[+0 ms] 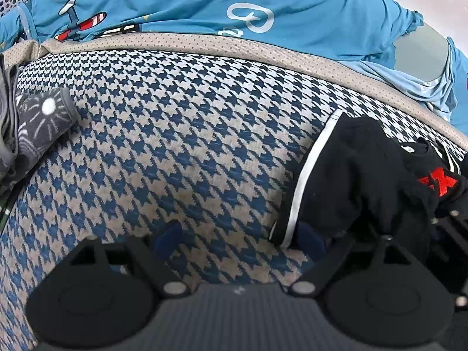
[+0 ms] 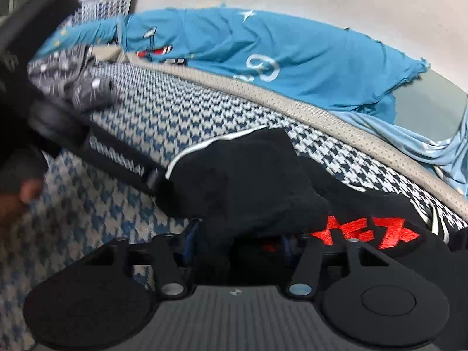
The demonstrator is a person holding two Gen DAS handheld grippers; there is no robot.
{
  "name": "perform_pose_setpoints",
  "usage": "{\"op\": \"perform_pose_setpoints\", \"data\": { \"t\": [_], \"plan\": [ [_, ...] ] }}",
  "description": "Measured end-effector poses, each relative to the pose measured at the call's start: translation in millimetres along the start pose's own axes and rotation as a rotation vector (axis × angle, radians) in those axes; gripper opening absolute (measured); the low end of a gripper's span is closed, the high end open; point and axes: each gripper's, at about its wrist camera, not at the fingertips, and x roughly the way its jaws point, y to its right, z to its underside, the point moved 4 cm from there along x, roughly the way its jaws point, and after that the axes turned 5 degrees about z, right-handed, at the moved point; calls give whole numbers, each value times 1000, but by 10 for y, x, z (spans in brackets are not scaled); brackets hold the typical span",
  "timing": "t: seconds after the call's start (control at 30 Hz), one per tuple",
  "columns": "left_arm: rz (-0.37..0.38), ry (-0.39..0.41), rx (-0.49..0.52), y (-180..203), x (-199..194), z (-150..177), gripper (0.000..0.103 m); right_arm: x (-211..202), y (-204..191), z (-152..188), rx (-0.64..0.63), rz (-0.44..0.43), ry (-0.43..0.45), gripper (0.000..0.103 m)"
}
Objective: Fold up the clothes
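The black garment (image 2: 248, 175) lies bunched on the houndstooth mattress (image 1: 175, 146), near its taupe-trimmed far edge. Right gripper (image 2: 238, 242) clamps a fold of it. Left gripper (image 1: 239, 234) spread wide, nothing held.

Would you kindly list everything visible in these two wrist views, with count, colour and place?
black garment: one, black with white piping and red lettering, on the near right of the houndstooth cover, bunched between the right tongs.
houndstooth cover: one, blue and cream, with a beige dotted border, under everything.
blue garment: one, turquoise with cartoon prints, along the far edge.
grey garment: one, grey with white starbursts, far left.
basket: one, white lattice, far left corner.
left tongs: black, wide open over the cover.
right tongs: black, black garment between the jaws.
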Motion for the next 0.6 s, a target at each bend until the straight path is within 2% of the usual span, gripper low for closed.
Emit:
{"op": "perform_pose_setpoints", "data": {
  "t": [0.03, 0.07, 0.27, 0.47, 0.6],
  "plan": [
    [3, -1, 1, -14, 2, -6, 85, 36, -10, 9, -12, 15, -6, 36],
    [5, -1, 2, -28, 4, -11, 85, 71, -19, 18, -23, 31, -12, 32],
    [1, -9, 7, -113, 3, -6, 86, 115, -7, -29, -7, 68, 1, 15],
    [3, -22, 10, -132, -3, -1, 86, 83, 170, -196, 183, 55, 39, 13],
    [1, -13, 4, -147, -32, -26, 86, 28, 311, -373, 324, 22, 100, 12]
  ]
}}
